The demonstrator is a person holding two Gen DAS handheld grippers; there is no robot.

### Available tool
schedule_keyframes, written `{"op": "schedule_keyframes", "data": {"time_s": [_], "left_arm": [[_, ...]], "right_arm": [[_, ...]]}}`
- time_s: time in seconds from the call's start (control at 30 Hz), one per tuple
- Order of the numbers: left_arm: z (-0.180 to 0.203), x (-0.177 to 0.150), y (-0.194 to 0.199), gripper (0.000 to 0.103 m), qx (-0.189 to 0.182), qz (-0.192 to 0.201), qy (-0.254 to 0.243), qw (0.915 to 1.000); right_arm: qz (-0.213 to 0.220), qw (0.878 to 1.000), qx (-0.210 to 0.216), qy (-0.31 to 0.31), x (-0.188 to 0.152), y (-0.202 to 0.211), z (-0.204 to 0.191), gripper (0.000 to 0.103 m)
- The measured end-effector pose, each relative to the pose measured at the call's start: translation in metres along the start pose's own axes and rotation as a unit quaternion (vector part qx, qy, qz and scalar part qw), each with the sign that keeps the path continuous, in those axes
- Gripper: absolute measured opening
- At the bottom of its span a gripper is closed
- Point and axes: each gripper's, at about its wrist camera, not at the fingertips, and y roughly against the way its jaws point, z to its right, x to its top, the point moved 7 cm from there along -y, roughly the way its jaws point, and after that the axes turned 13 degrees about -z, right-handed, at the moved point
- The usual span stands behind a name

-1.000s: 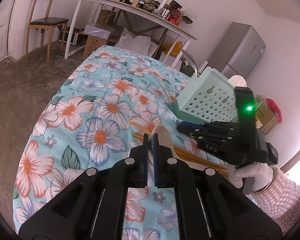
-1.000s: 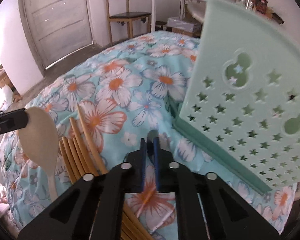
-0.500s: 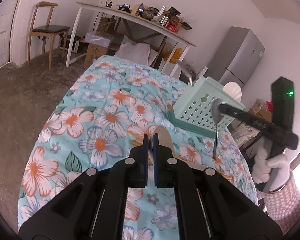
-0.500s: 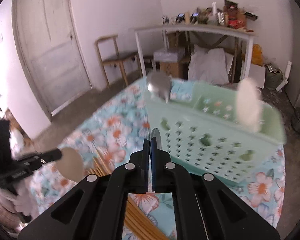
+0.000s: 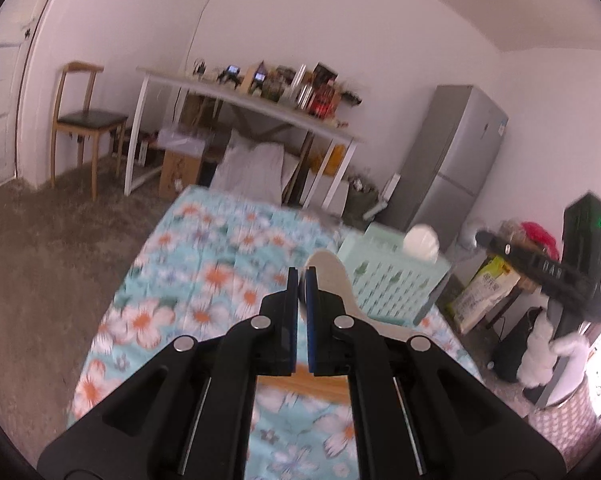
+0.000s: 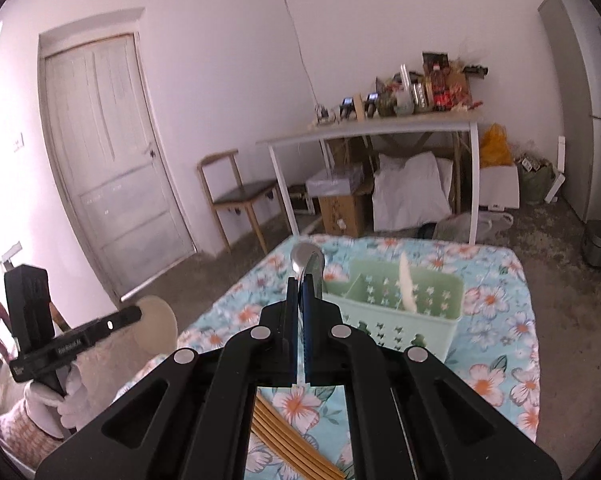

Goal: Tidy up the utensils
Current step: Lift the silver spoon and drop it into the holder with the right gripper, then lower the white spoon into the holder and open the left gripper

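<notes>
My left gripper [image 5: 299,276] is shut on a pale wooden spoon [image 5: 329,276], held up above the flowered bed; the right wrist view shows the same spoon [image 6: 158,318] at the left. My right gripper [image 6: 299,284] is shut on a metal spoon [image 6: 306,259], its bowl sticking up past the fingertips. Just beyond it stands the mint green basket [image 6: 428,322], with a white spoon [image 6: 407,286] upright inside. In the left wrist view the basket [image 5: 396,284] lies ahead to the right. Wooden chopsticks [image 6: 284,440] lie on the bed below my right gripper.
The flowered bedspread [image 6: 496,304] covers the bed. Behind it are a cluttered white table [image 6: 380,128], a wooden chair [image 6: 236,192], boxes and bags on the floor, a grey fridge [image 5: 448,160] and a door [image 6: 108,160]. A gloved hand [image 5: 540,352] holds the right gripper.
Both grippers have risen off the bed. The right one lifted the metal spoon from beside the basket to above its rim. The left one raised the wooden spoon.
</notes>
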Motion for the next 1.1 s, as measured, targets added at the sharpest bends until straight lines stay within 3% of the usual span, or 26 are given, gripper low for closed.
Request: {"op": "schedule_keyframes", "data": {"time_s": [0.27,0.43,0.53,0.7,0.87,1.1], "left_arm": [[0.030,0.080,0.026,0.002,0.026,0.086,-0.043,0.9950],[0.057,0.117,0.006,0.002,0.077,0.111,-0.092,0.9864],[0.072,0.125,-0.022,0.002,0.130,0.102,-0.137,0.9766],[0.090,0.115,-0.068,0.002,0.219,0.076,-0.211,0.9496],[0.102,0.114,-0.087,0.002,0.256,0.078,-0.250,0.9305],[0.109,0.137,-0.068,0.002,0.283,0.121,-0.256,0.9163]], "right_arm": [[0.048,0.999,0.010,-0.009,0.008,0.046,0.010,0.002],[0.072,0.997,0.016,-0.016,0.014,0.070,0.020,0.002],[0.081,0.996,0.018,-0.021,0.018,0.078,0.029,0.002],[0.082,0.996,0.016,-0.028,0.021,0.078,0.042,0.002],[0.080,0.996,0.020,-0.040,0.019,0.070,0.053,0.002],[0.076,0.996,0.023,-0.050,0.017,0.065,0.063,0.002]]}}
